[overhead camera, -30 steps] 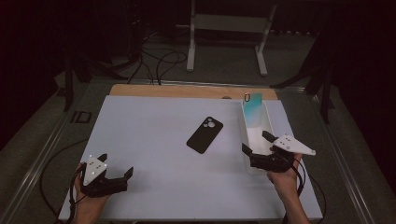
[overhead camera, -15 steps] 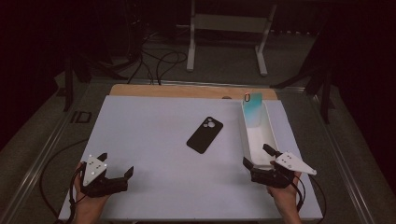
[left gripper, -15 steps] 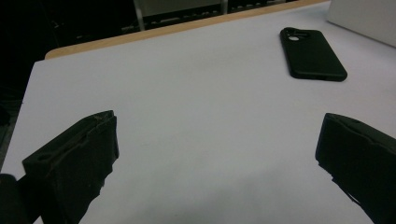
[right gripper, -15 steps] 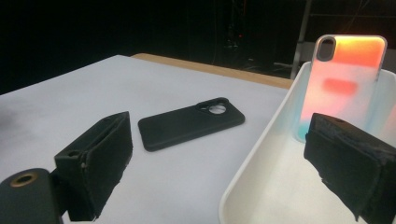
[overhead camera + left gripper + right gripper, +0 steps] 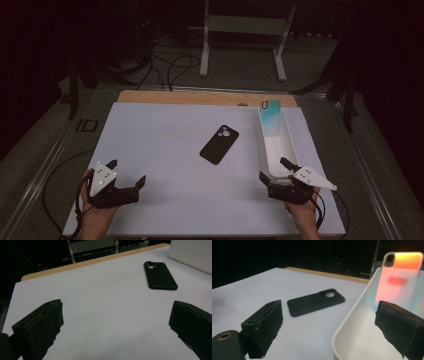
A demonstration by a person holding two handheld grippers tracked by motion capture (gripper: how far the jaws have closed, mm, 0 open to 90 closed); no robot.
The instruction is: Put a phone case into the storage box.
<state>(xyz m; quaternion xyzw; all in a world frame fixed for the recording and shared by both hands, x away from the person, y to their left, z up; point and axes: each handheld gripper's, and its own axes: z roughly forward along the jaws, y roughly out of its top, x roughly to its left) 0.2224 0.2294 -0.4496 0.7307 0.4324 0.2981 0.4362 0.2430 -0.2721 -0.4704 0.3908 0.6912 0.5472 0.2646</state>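
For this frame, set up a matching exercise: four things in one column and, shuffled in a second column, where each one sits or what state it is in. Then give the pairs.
Things
1. black phone case
2. iridescent phone case
3. white tray
4. left hand-held gripper

Places or states
A. propped upright against the far end inside the tray
B. open and holding nothing, at the near left of the table
C. lying flat on the white table surface, camera cutout toward the far side
D. long and narrow, on the right side of the table, its near end at the right hand-held gripper

Pairs: 1-C, 2-A, 3-D, 4-B
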